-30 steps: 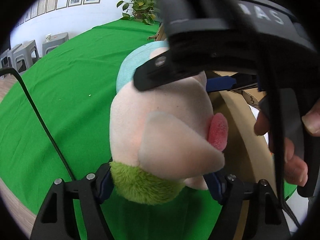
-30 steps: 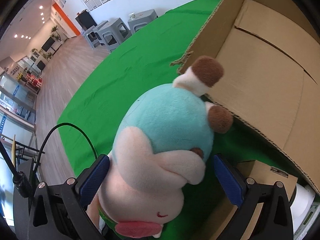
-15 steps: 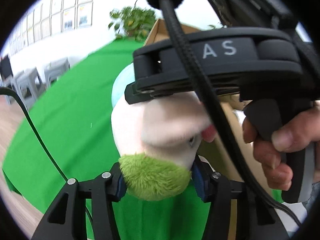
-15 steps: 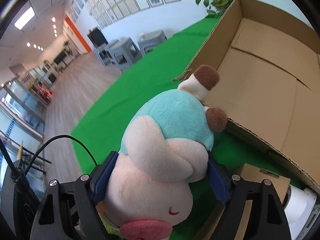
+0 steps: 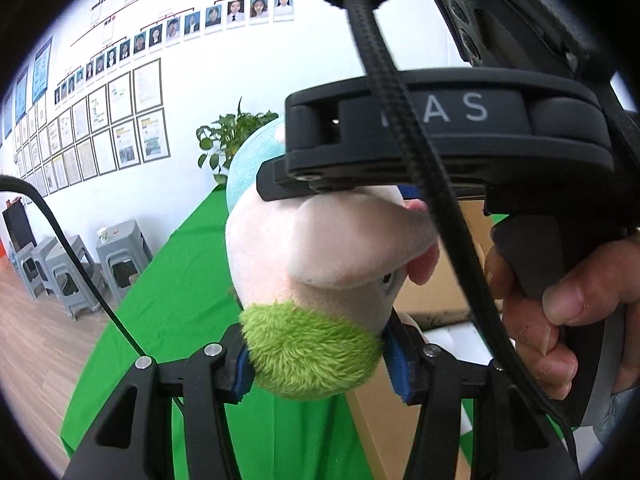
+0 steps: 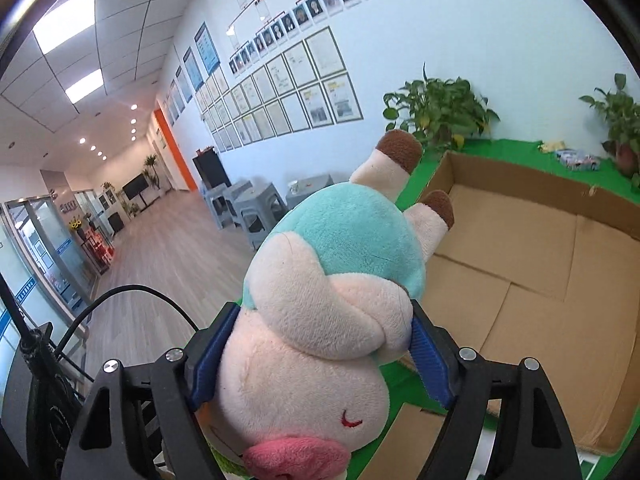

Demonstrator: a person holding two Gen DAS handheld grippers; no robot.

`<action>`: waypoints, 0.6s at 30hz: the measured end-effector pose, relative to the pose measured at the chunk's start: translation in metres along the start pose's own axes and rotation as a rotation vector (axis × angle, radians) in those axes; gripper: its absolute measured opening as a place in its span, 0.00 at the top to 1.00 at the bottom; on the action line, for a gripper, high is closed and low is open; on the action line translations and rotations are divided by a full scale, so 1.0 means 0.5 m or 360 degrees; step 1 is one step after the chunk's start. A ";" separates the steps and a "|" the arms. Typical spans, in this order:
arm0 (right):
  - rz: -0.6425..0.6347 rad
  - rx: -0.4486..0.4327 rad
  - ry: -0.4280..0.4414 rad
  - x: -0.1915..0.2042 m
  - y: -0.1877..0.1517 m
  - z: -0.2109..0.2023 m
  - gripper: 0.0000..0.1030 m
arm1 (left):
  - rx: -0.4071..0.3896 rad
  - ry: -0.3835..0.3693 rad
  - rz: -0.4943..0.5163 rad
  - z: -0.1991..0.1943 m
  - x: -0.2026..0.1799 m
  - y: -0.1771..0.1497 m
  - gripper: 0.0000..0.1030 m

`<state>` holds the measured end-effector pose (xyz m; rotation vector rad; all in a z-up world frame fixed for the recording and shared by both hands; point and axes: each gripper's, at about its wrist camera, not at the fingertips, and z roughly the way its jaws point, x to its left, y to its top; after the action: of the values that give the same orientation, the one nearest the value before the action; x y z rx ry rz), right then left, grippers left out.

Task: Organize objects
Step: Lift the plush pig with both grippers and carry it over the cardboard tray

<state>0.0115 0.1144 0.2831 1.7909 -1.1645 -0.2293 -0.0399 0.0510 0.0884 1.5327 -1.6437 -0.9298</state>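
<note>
A plush toy (image 6: pixel 332 304) with a pink head, teal body, brown-tipped feet and a green hair tuft hangs upside down, held in the air by both grippers. My left gripper (image 5: pixel 320 360) is shut on its green tuft (image 5: pixel 308 352). My right gripper (image 6: pixel 312 352) is shut on its head and arms; it also shows from behind in the left wrist view (image 5: pixel 440 148), with the hand on its handle. An open, empty cardboard box (image 6: pixel 532 256) lies on the green table (image 6: pixel 516 152) just right of the toy.
A small cardboard box (image 6: pixel 404 444) and a white object (image 5: pixel 452 340) sit below the grippers. Potted plants (image 6: pixel 440 116) and small items stand at the table's far edge. Grey stools (image 6: pixel 252 204) stand on the wooden floor to the left.
Both grippers have closed on the plush toy and lifted it up off the table. The views now tilt upward toward the wall, with the box lower in view.
</note>
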 end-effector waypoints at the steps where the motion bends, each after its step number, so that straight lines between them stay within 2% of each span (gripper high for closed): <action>1: -0.0002 -0.0012 -0.0001 -0.001 0.015 -0.015 0.24 | -0.0009 0.0001 -0.0004 0.005 -0.006 0.010 0.50; 5: -0.0011 -0.0039 -0.0007 0.015 0.055 -0.046 0.24 | -0.0033 -0.0012 -0.0031 -0.008 -0.006 0.022 0.50; 7: -0.0016 -0.0049 -0.0017 0.019 0.072 -0.039 0.24 | -0.0043 -0.0021 -0.0041 0.015 0.000 0.034 0.50; 9: -0.0021 -0.0060 -0.0030 0.023 0.094 -0.022 0.24 | -0.0053 -0.0032 -0.0050 0.021 0.035 0.025 0.50; 14: -0.0022 -0.0104 -0.0078 0.001 0.145 0.011 0.25 | -0.0079 -0.0077 -0.0065 0.049 0.035 0.040 0.50; 16: -0.0018 -0.0120 -0.0098 -0.012 0.154 0.035 0.25 | -0.0081 -0.0100 -0.0070 0.069 0.070 0.058 0.50; 18: -0.0008 -0.0131 -0.0117 -0.025 0.165 0.055 0.26 | -0.0079 -0.0122 -0.0072 0.076 0.066 0.054 0.50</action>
<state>-0.0614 0.1001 0.3296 1.7259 -1.1857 -0.3439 -0.0880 0.0212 0.0931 1.5236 -1.6324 -1.0575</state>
